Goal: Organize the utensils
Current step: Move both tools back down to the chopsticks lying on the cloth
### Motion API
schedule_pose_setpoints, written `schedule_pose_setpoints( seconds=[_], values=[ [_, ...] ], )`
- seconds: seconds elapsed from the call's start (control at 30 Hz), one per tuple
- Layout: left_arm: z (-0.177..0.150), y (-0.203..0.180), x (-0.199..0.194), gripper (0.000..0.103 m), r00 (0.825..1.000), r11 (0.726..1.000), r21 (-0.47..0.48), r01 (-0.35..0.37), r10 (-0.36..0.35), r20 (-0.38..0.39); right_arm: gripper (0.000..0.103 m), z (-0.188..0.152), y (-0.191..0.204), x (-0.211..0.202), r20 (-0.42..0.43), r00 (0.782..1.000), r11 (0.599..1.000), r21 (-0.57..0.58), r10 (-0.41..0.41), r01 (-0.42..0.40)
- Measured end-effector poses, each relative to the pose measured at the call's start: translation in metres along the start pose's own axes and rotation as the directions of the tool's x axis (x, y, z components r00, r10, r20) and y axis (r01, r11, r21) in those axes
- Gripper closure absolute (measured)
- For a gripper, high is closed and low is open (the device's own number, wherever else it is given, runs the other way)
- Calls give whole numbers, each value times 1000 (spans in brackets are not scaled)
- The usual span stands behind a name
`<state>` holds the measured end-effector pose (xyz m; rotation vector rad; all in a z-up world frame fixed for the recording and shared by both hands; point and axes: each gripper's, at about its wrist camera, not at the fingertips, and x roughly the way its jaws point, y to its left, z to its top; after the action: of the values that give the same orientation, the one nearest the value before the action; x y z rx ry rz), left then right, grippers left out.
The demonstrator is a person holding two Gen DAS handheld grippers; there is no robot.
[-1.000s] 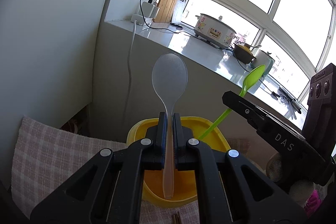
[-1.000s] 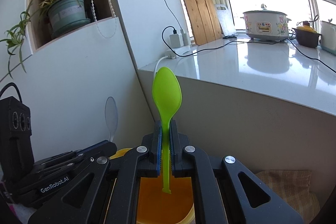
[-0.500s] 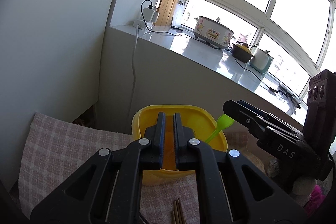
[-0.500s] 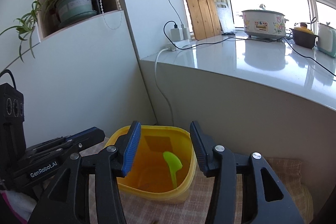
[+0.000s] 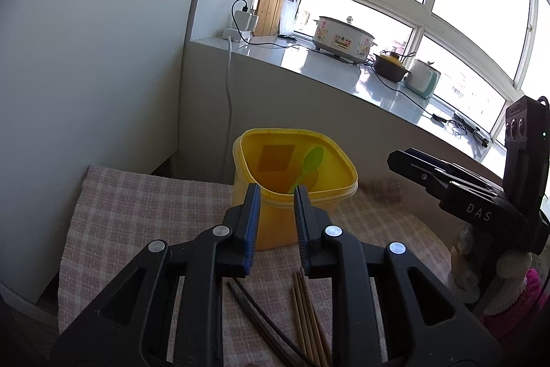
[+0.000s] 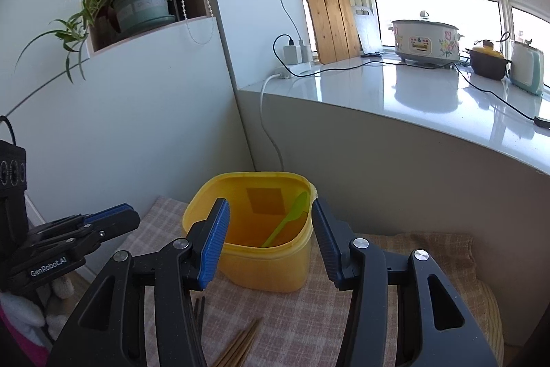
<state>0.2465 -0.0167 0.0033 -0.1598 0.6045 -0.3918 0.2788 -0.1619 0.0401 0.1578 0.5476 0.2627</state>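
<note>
Utensils sit half sorted on my checked cloth (image 5: 144, 212): a green spoon (image 5: 307, 167) leans inside the yellow tub (image 5: 275, 222), its bowl against the far wall, handle down on the floor of the tub. A second, clear spoon may lie beside it; I can make out only a faint outline. Light chopsticks (image 5: 306, 315) and a dark pair (image 5: 261, 322) lie loose on the cloth, just short of the tub.

My left gripper (image 5: 274, 198) hangs low over those sticks, tilted down toward the tub, its jaws opening, a narrow gap between them and nothing in it. My right gripper (image 6: 268, 217) points down the same way from the other side, jaws parted wider, framing the tub's mouth but gripping nothing and not touching the rim. Each tool shows in the other's view, side by side, well apart. A pale glove and pink sleeve (image 5: 515, 308) show beneath the right tool.

Behind, a white counter (image 6: 429, 98) carries a cooker (image 6: 426, 40) by the window.
</note>
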Motion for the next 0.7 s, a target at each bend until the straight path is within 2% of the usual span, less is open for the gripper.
schedule_pose_setpoints(
  seconds=[0.07, 0.1, 0.13, 0.2, 0.3, 0.4, 0.7],
  values=[
    [-8, 1, -3, 82, 999, 1000, -7, 4, -4, -40, 52, -9, 0, -6, -16, 1000, 1000, -6, -3, 3],
    [-13, 2, -3, 79, 998, 1000, -11, 7, -8, -59, 46, -14, 0, -9, -27, 1000, 1000, -9, -5, 4],
    [-18, 2, -4, 75, 997, 1000, -12, 10, -11, -77, 33, -19, 0, -11, -35, 999, 1000, -12, 2, -2],
    [-28, -1, -4, 74, 994, 1000, -2, 12, -12, -107, 21, -29, 2, -15, -51, 999, 1000, -26, 3, -4],
    [-44, 1, -1, 74, 987, 1000, -7, 20, -20, -162, 21, -42, 5, -17, -98, 995, 998, -65, -7, 0],
    [-60, 8, 5, 74, 974, 998, -45, 34, -44, -223, 21, -52, 5, -15, -169, 985, 998, -56, 14, -24],
    [-101, 21, 19, 74, 926, 993, -104, 53, -88, -366, 21, -84, -10, 7, -359, 926, 991, 98, 118, -88]
  ],
)
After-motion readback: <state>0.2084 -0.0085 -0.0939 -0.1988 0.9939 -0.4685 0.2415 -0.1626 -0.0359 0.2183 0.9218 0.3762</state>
